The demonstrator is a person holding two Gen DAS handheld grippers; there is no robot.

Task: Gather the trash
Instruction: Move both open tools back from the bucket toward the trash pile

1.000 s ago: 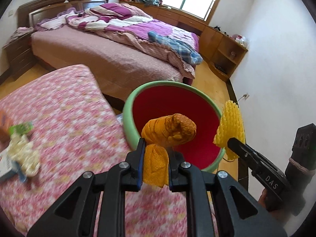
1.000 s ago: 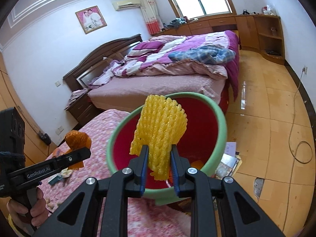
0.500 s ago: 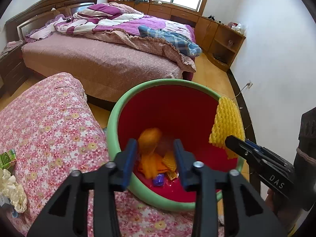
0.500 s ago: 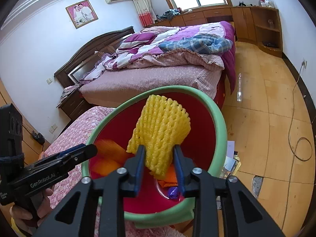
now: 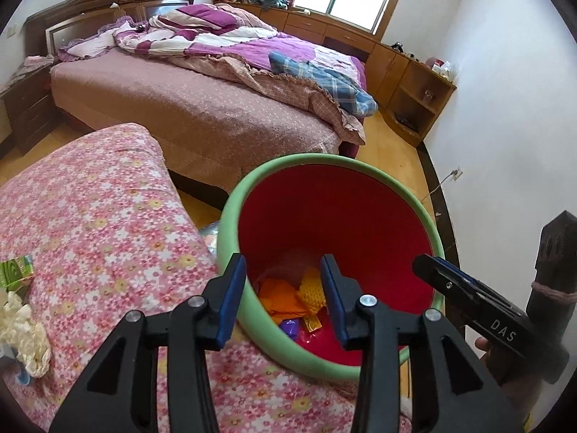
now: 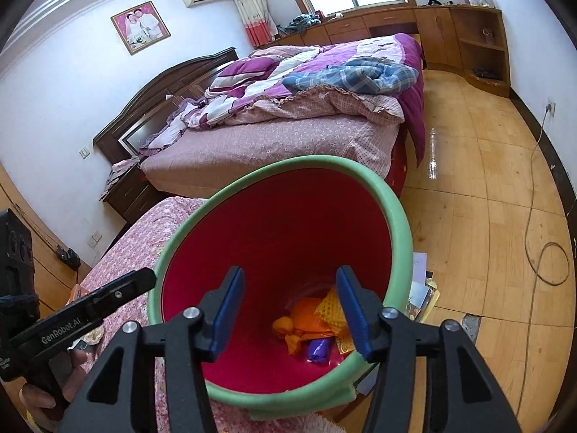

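Observation:
A red bin with a green rim stands beside the flowered bed. At its bottom lie orange netting, a yellow foam net and a purple wrapper. My left gripper is open and empty over the bin's near rim. My right gripper is open and empty over the bin mouth; it also shows in the left wrist view. Crumpled white paper and a green packet lie on the flowered cover.
A large bed with purple quilts stands behind the bin. Wooden cabinets line the far wall. Papers lie on the wooden floor beside the bin, and a cable runs along the right.
Both grippers opened. The orange netting dropped from the left one and the yellow foam net from the right one; both now lie in the bin.

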